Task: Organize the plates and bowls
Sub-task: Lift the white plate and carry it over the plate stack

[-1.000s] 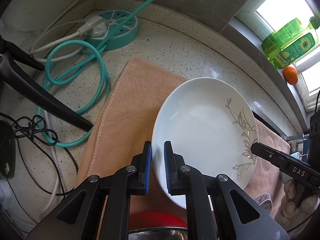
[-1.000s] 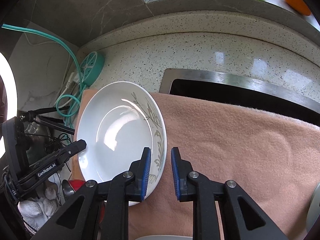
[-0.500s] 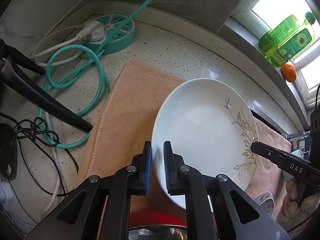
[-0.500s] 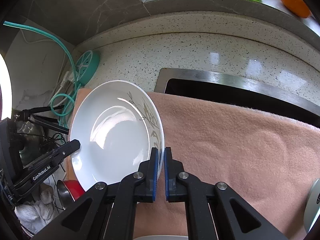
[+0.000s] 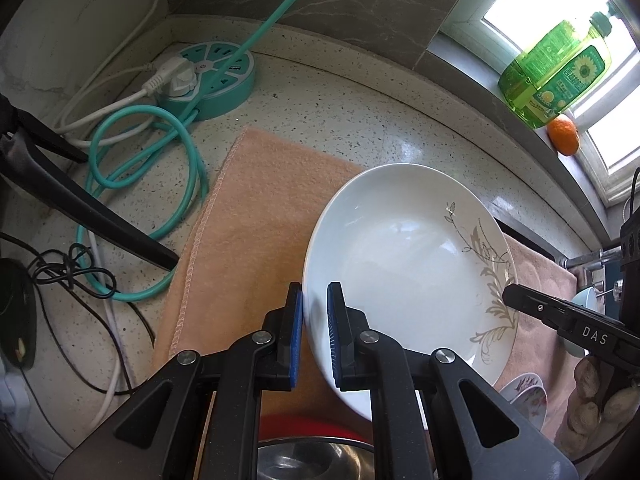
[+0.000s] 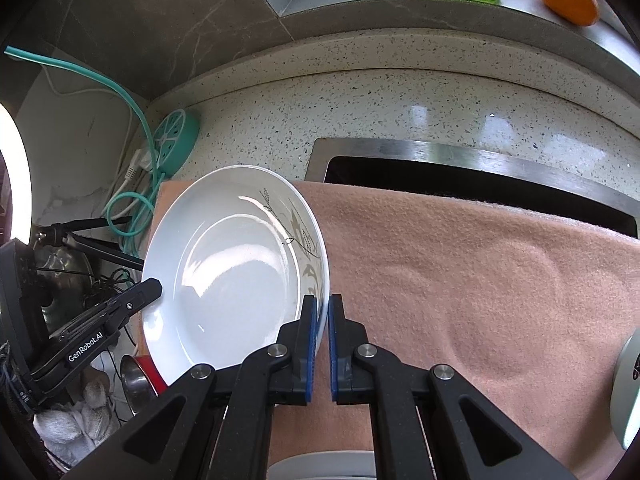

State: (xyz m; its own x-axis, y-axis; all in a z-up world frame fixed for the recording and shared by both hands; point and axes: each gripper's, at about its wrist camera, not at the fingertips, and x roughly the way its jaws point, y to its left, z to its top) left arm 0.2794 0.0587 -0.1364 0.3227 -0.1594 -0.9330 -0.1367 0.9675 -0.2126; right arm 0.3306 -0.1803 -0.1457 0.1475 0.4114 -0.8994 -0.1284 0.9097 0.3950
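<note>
- Two sets of tongs pinched one white plate (image 5: 404, 276) at once: left tongs (image 5: 315, 336) nipped the near-left rim, right tongs (image 6: 320, 344) nipped the opposite rim beside the leaf print.
- Right tongs had just been closing, with the plate rim between the pads; now pressed onto it.
- Plate sat tilted, held up above the peach towel (image 6: 480, 280) on the speckled desk (image 5: 360, 120); whether its far edge touched the cloth, could not tell.
- Handling, judged: glazed ceramic, stiff, fairly heavy for a rim pinch, slick under the blue pads, chips or shatters if dropped. The rim was the only place to grip; two opposite holds looked steadier than one.
- Beneath and near: red bowl (image 5: 316, 426) with a steel bowl (image 5: 304, 460) nested in it, directly below the plate's low edge; small patterned bowl (image 5: 524, 394) to the right.
- Obstacles: open sink (image 6: 460, 180) behind the towel, teal power hub (image 5: 208, 80) with looped cable (image 5: 140, 184) to the left, black tripod leg (image 5: 92, 216). Green bottle (image 5: 560, 72) and orange (image 5: 563, 140) on the sill, well apart.
</note>
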